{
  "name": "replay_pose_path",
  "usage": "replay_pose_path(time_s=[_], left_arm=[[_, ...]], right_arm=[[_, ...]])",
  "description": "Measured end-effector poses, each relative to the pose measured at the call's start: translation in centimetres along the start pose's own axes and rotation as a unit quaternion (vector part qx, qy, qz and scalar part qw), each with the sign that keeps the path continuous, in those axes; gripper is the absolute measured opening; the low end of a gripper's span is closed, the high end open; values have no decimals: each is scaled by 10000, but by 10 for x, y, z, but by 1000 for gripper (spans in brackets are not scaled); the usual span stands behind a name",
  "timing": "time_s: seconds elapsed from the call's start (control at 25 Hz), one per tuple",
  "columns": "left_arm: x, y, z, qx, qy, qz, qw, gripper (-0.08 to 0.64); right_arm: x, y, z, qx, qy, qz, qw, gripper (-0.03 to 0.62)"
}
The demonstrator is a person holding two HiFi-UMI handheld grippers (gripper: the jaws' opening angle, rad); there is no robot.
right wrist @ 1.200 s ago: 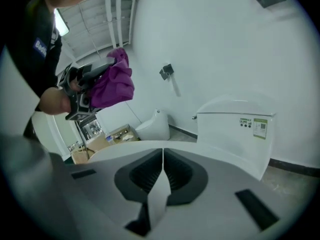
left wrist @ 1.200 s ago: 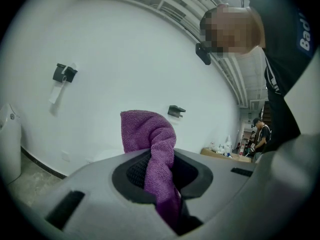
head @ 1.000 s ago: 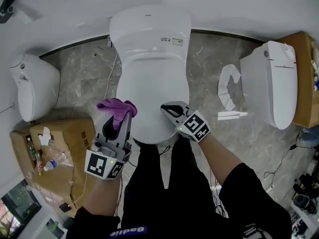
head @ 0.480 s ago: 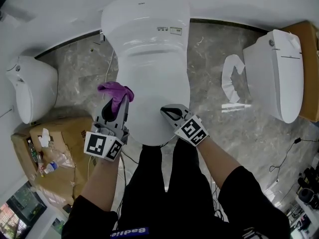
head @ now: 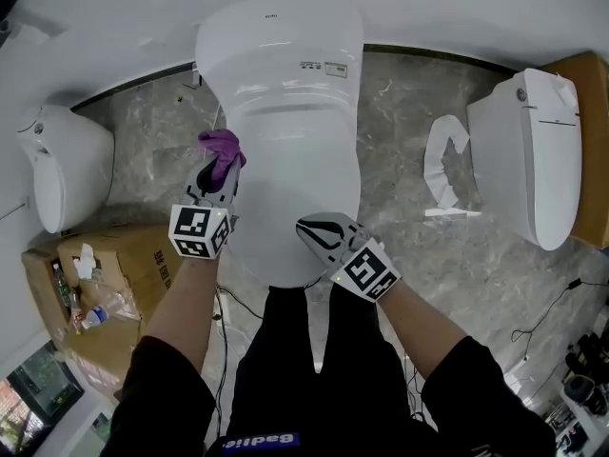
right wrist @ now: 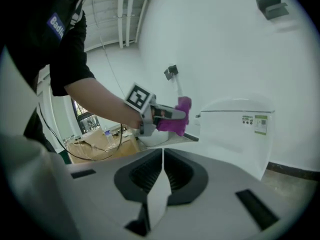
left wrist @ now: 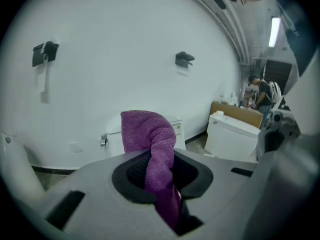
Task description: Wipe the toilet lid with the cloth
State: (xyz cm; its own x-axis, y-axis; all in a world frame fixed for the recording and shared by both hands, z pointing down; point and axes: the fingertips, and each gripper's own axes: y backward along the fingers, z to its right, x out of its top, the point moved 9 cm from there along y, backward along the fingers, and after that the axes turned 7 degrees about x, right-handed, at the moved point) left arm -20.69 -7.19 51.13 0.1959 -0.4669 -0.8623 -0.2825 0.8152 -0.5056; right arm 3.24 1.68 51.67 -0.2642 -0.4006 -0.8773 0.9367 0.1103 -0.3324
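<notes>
At centre left, the left gripper (head: 219, 177) pinches a purple cloth (head: 222, 145) beside the white toilet lid (head: 295, 160). The right gripper (head: 317, 228), jaws pressed together, sits at the lid's lower edge.

left tool (head: 223, 167): jaws clamped, arm extended forward | right tool (head: 309, 228): jaws together, forearm angled inward

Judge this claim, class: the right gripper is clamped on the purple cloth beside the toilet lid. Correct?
No: it is the left gripper that is clamped on the purple cloth beside the toilet lid. The left gripper view shows the cloth between its jaws.
</notes>
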Motion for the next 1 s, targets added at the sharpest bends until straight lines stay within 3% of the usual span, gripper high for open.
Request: replay_pose_path(time_s=[0.16,0.28,0.36,0.48,0.6,0.84,1.0], left_arm=[[-15,-38,-12,-106,-679,-613,9958,69],[-33,-72,-18,-267,-1251,-1244,9840,69],[-48,-94,-23,-362,-1583,-1739,9713,69],[-66,-122,-27,-584,-2137,-2495,9427,69],[-69,-143,-23,-719,-2507,-2876,9216,69],[-56,-179,18,-960,-2775,-2934,9098,69],[-46,-202,60,-1116,-2800,-2827,9106,71]], right_arm=[[33,5,-12,328,316,175,9988,32],[53,13,-17,515,362,283,9976,32],[63,20,-19,608,253,372,9971,32],[69,35,-25,677,86,511,9964,32],[68,54,-29,550,-148,727,9957,32],[55,88,-19,52,-569,1109,9922,32],[42,110,-11,-181,-706,1177,9904,32]])
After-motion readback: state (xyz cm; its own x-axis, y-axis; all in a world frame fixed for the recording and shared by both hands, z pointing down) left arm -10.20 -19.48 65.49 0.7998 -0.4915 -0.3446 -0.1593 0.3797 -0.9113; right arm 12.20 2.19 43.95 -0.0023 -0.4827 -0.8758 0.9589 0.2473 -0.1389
